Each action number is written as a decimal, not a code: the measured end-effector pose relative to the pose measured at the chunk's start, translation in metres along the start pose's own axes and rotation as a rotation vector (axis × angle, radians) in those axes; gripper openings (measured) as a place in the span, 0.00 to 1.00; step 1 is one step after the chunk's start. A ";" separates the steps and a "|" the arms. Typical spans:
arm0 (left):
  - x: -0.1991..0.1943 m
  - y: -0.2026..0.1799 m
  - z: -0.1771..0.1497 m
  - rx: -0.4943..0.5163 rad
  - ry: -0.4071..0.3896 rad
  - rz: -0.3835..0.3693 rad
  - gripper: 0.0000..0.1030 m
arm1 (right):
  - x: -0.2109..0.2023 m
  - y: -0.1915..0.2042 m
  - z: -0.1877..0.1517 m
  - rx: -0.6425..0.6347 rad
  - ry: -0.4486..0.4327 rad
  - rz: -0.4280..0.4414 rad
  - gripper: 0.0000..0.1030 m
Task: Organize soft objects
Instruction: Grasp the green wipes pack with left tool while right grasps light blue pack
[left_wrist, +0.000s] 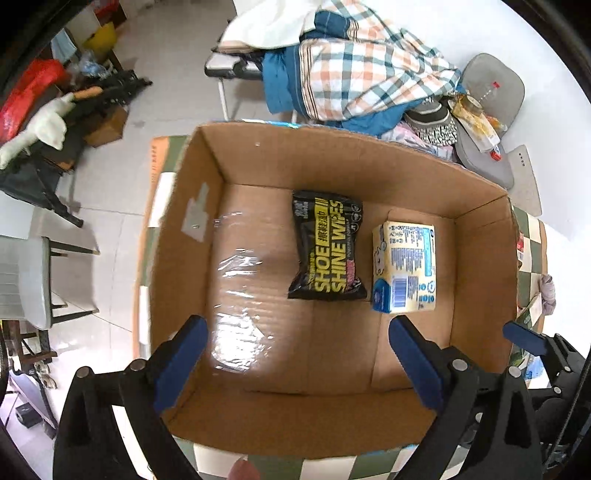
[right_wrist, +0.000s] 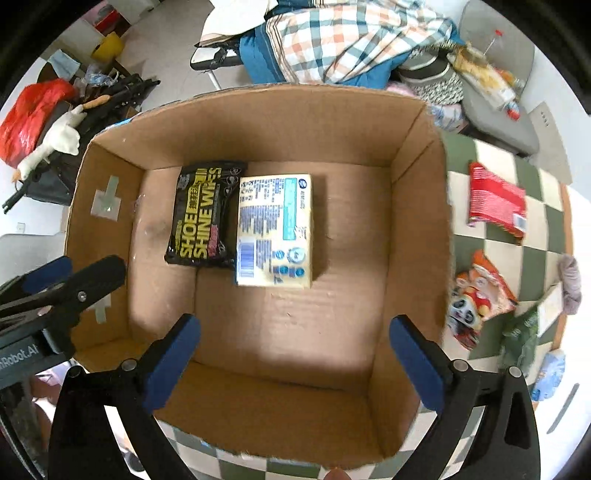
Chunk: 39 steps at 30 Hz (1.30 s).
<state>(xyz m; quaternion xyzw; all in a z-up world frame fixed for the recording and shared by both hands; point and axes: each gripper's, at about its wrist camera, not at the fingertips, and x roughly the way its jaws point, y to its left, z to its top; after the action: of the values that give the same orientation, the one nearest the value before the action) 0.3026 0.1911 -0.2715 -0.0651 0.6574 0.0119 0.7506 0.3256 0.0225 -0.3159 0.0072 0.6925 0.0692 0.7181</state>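
Observation:
An open cardboard box stands on a green-and-white checkered table. Inside lie a black shoe-shine wipes pack and, touching its right side, a yellow tissue pack. My left gripper is open and empty above the box's near left part. My right gripper is open and empty above the box's near edge. The right gripper's fingers show in the left wrist view and the left gripper's fingers show in the right wrist view.
On the table right of the box lie a red packet, a cartoon-printed packet, a green packet, a blue-white packet and a grey cloth. Behind the box stand a chair with plaid bedding and a grey chair.

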 end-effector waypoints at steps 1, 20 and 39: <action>-0.005 0.000 -0.003 0.003 -0.013 0.007 0.97 | -0.003 0.000 -0.004 0.001 -0.007 -0.002 1.00; -0.101 -0.006 -0.077 -0.002 -0.165 0.033 0.97 | -0.105 0.006 -0.094 0.000 -0.187 0.051 1.00; -0.104 -0.217 -0.085 0.359 -0.170 0.068 0.97 | -0.148 -0.183 -0.153 0.259 -0.213 0.079 1.00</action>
<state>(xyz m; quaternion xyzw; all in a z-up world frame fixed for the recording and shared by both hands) 0.2272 -0.0266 -0.1616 0.0934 0.5852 -0.0748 0.8020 0.1846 -0.1877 -0.1945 0.1343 0.6147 0.0063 0.7772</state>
